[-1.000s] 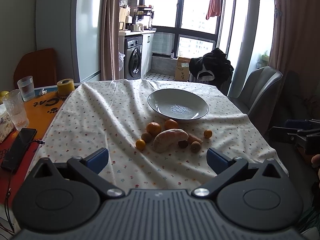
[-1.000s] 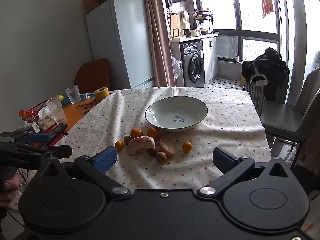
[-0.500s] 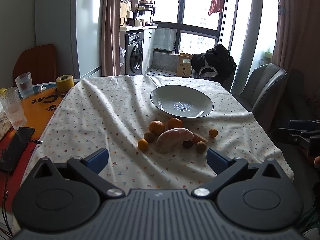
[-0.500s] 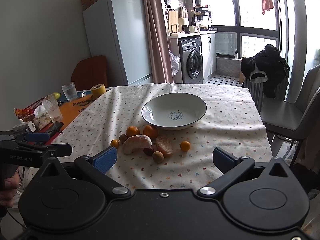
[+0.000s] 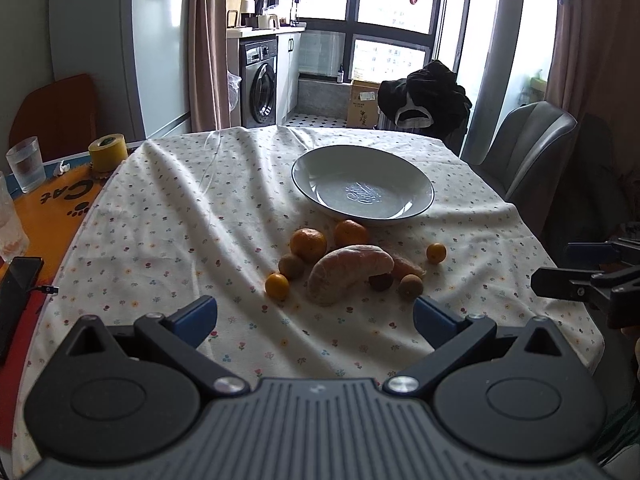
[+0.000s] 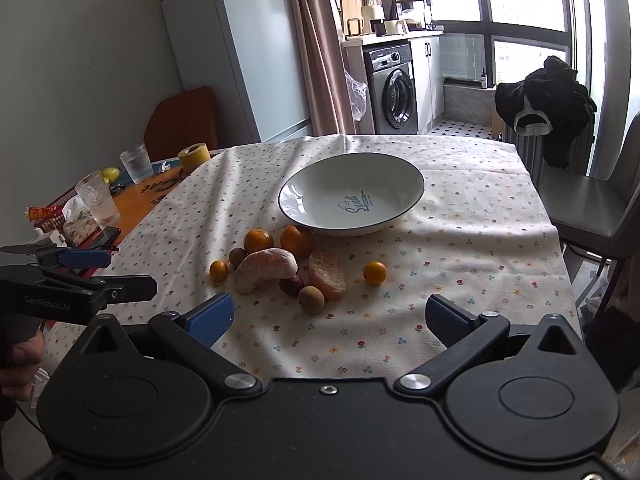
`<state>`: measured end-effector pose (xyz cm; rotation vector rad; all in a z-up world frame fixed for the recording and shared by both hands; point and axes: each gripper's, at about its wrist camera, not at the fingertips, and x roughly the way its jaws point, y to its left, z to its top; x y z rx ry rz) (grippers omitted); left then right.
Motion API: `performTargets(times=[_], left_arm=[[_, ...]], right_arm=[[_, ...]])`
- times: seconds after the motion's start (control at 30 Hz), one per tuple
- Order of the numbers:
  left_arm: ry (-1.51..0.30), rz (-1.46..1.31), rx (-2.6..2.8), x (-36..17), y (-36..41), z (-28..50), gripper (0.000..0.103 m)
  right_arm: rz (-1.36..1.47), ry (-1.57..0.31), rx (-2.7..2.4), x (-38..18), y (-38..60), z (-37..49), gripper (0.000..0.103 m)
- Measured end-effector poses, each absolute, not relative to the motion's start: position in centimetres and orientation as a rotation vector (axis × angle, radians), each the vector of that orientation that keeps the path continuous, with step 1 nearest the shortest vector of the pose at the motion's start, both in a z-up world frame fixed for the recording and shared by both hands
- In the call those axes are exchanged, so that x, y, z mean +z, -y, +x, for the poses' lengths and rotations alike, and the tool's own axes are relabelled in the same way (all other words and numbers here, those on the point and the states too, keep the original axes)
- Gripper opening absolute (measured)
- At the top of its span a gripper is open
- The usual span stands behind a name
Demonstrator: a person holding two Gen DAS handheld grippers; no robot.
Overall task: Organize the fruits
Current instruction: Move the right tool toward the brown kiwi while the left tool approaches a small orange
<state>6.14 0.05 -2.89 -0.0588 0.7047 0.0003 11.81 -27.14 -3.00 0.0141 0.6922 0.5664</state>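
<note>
A heap of fruit lies on the flowered tablecloth (image 5: 168,216) in front of an empty white bowl (image 5: 320,186) (image 6: 376,178). It holds a large peeled pomelo wedge (image 5: 344,274) (image 6: 264,268), a second peeled piece (image 6: 327,274), two mandarins (image 5: 308,244) (image 6: 297,240), small kumquats (image 5: 277,286) (image 6: 375,273) and brown longans (image 6: 311,299). My left gripper (image 5: 316,316) hangs open just short of the heap. My right gripper (image 6: 330,316) is open too, near the table's front edge. Each gripper shows at the side of the other's view.
At the left, off the cloth, stand two glasses (image 6: 98,204), a yellow tape roll (image 5: 107,153), a phone (image 5: 16,284) and snack packets (image 6: 52,216). A grey chair (image 5: 528,148) stands at the right. A fridge, washing machine and windows lie beyond.
Both grippers have edged forward toward the fruit, so heap and bowl look slightly larger. Both stay open and no fruit has moved.
</note>
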Motion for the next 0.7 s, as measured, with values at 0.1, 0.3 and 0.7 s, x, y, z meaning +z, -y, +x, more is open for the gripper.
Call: performTargets(times=[0.1, 0.3, 0.7], left_arm=[[-0.717, -0.068, -0.005, -3.4, -0.1, 7.0, 0.103], [-0.736, -0.076, -0.005, -4.5, -0.2, 8.5, 0.103], [-0.749, -0.113, 0.027, -7.2, -2.0, 11.4, 0.095]], right_arm=[[0.01, -0.689, 0.567, -3.3, 27.1, 12.4, 0.103], [0.009, -0.719, 0.569, -4.6, 26.8, 14.0, 0.103], [0.02, -0.754, 0.611, -7.3, 25.9, 16.6, 0.103]])
